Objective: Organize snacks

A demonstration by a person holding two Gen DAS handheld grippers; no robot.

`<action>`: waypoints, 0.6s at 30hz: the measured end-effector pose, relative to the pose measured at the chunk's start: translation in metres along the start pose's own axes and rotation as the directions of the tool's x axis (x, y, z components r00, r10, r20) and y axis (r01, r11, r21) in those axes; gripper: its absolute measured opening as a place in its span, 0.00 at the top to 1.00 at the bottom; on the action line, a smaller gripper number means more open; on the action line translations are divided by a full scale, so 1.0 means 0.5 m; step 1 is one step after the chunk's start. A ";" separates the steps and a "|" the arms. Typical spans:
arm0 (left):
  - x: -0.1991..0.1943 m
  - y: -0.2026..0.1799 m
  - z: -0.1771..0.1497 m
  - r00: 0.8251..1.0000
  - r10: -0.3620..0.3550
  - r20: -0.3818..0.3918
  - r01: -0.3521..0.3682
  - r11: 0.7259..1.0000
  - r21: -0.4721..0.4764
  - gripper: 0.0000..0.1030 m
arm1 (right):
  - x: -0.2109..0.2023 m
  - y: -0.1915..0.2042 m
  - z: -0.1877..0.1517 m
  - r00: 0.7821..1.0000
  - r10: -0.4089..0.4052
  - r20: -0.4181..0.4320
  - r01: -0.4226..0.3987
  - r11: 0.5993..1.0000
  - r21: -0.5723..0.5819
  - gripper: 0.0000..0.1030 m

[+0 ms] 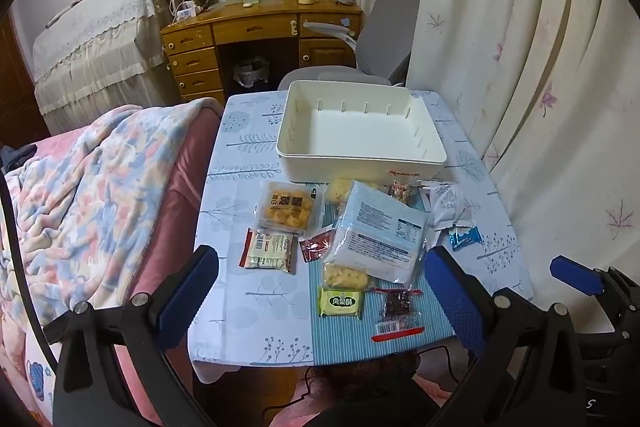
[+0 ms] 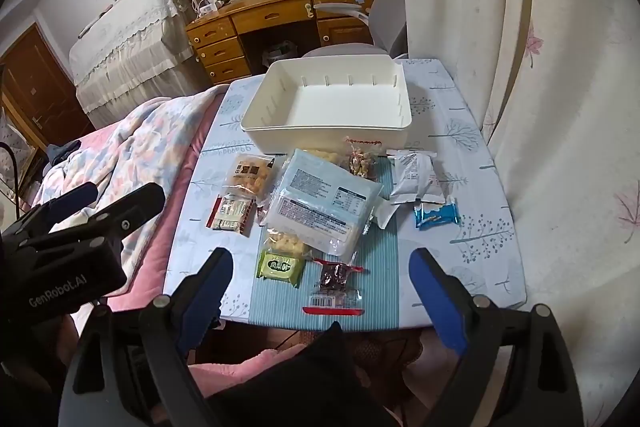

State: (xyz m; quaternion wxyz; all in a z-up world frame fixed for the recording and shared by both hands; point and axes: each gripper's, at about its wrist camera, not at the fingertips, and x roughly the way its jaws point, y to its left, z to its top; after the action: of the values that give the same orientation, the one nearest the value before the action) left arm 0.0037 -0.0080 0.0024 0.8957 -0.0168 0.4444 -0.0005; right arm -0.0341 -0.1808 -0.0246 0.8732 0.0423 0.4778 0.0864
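Left gripper [image 1: 320, 287] and right gripper [image 2: 320, 285] both hang above the near edge of the small table with the pale leaf-print cloth [image 1: 240, 155], blue-padded fingers spread wide, nothing between them. Snack packets lie mid-table: green square packet [image 2: 281, 265] and dark clear-wrapped packet [image 2: 336, 279] nearest, large pale-blue bag [image 2: 320, 203] behind. Empty cream rectangular plastic bin [image 2: 328, 103] sits at the far edge.

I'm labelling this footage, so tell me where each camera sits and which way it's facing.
Left wrist: on the left gripper, open, aimed down at the table; the right gripper's finger shows at right.
Right wrist: on the right gripper, open, same downward aim; the left gripper shows at left.
Shared: white bin, green packet.
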 end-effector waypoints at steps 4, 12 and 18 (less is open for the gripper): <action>0.002 0.006 -0.005 1.000 0.007 -0.001 -0.007 1.000 0.002 0.00 | 0.007 0.005 0.000 1.000 0.002 -0.001 -0.002 1.000 -0.001 0.12; 0.009 0.006 -0.006 1.000 0.004 -0.009 -0.004 1.000 -0.001 0.00 | 0.012 0.009 -0.002 1.000 0.003 -0.007 -0.003 1.000 -0.001 0.12; 0.011 -0.004 -0.004 1.000 0.007 -0.008 -0.007 1.000 -0.003 0.00 | 0.028 -0.020 0.007 1.000 0.021 -0.020 -0.021 1.000 -0.006 0.12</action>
State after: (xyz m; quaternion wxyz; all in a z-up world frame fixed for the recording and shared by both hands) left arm 0.0055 -0.0099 -0.0029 0.8939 -0.0167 0.4480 0.0032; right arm -0.0227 -0.1878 -0.0361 0.8674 0.0436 0.4860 0.0974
